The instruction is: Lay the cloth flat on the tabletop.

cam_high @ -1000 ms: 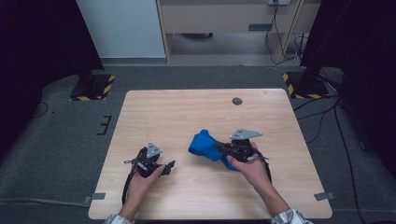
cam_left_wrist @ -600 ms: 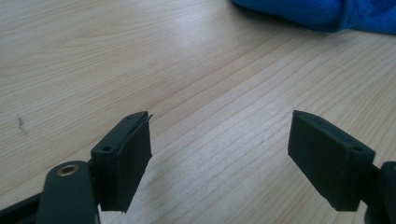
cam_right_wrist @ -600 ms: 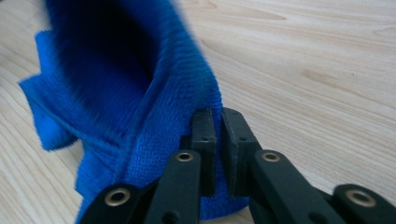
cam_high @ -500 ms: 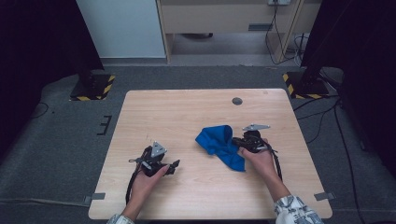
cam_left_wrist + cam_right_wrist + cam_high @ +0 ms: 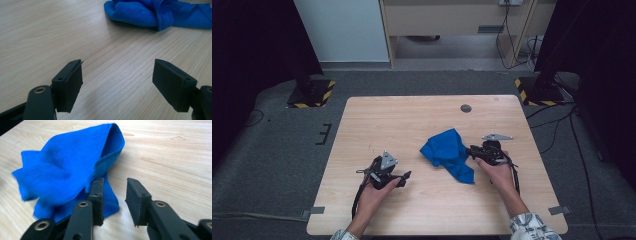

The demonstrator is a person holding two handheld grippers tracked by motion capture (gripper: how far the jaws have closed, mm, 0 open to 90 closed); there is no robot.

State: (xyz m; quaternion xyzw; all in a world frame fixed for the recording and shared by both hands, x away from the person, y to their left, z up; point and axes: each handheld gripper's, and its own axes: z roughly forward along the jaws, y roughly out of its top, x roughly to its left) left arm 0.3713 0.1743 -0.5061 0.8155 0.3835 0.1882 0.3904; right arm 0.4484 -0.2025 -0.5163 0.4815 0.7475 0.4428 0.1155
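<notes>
A crumpled blue cloth [image 5: 447, 152] lies on the wooden table [image 5: 412, 117], right of centre. My right gripper [image 5: 471, 150] sits at the cloth's right edge and points left at it. Its jaws have just been opening and stand apart in the right gripper view [image 5: 115, 200], with bare table in the gap. The cloth [image 5: 67, 167] bunches up beside and behind the left jaw. My left gripper [image 5: 404, 176] rests low near the front left, open with nothing between its jaws [image 5: 117, 80], which have narrowed slightly. The cloth [image 5: 160, 12] lies well ahead of it.
A small dark round grommet [image 5: 466, 108] sits in the table near the far edge. Two dark stands with yellow-black striped bases [image 5: 309, 95] [image 5: 537, 90] flank the table's far corners on the floor. Pale cabinets stand behind.
The right gripper carried the cloth rightward and down, then opened and let it go onto the table. The left hand drifted a little to the right.
</notes>
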